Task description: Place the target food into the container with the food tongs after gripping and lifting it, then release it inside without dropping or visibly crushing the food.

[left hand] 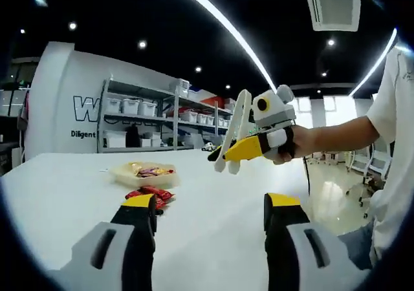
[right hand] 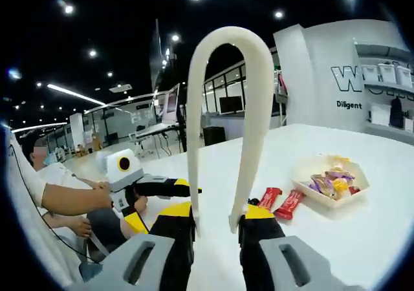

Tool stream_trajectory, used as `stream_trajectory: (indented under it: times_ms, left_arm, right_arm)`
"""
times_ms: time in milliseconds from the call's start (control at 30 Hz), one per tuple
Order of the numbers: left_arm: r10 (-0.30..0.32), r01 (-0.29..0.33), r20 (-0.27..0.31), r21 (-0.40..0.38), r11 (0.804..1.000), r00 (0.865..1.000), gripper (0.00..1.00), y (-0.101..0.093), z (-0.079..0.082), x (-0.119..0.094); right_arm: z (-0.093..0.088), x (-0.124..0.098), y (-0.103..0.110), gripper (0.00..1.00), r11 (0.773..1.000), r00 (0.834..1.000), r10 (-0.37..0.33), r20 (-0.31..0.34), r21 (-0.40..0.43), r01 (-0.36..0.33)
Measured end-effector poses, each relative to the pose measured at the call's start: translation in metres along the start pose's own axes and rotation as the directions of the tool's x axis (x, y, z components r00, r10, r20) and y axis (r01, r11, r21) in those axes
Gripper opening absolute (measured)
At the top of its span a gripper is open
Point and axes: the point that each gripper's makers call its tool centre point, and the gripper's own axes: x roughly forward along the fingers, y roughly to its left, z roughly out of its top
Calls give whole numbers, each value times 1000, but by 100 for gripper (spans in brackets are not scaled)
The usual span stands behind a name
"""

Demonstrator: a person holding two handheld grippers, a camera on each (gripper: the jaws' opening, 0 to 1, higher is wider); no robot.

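Cream food tongs [right hand: 249,110] stand between my right gripper's [right hand: 217,218] jaws, which are shut on the two leg ends, so the bend points away from the camera. A shallow beige container [right hand: 352,189] of wrapped snacks sits on the white table to the right, with two red snack bars [right hand: 279,202] in front of it. In the left gripper view my left gripper [left hand: 210,205] is open with nothing between its jaws, low over the table. The container [left hand: 123,174] and red bars [left hand: 150,194] lie just ahead of it. The right gripper [left hand: 226,154], in a hand, holds the tongs [left hand: 238,126] up to the right.
The white table [left hand: 213,239] stretches wide around the snacks, its far edge behind the container. Shelves with white bins [left hand: 155,119] stand against the back wall. A person in a white shirt [left hand: 398,142] sits at the right. My left gripper [right hand: 162,199] is held at the table's left.
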Motion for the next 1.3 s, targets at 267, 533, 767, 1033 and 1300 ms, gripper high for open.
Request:
stream_trajectory:
  times_ms: [267, 533, 767, 1033, 1300]
  left_arm:
    - [69, -68, 29, -29, 997, 997, 71, 20, 3, -6]
    - [108, -101, 86, -82, 992, 990, 69, 31, 13, -14]
    - [116, -106, 104, -97, 990, 988, 68, 35, 16, -15]
    - [137, -128, 108, -90, 988, 985, 78, 37, 16, -14]
    - [123, -117, 69, -82, 990, 990, 77, 32, 8, -10]
  right_arm:
    - [6, 50, -19, 20, 999, 999, -45, -27, 15, 45]
    - [-11, 94, -38, 21, 997, 993, -72, -99, -5, 72]
    - [-32, 114, -59, 20, 987, 971, -156, -181, -67, 146]
    - [-34, 119, -61, 21, 976, 959, -200, -199, -124, 177]
    - [-34, 128, -57, 22, 979, 955, -187, -231, -124, 162]
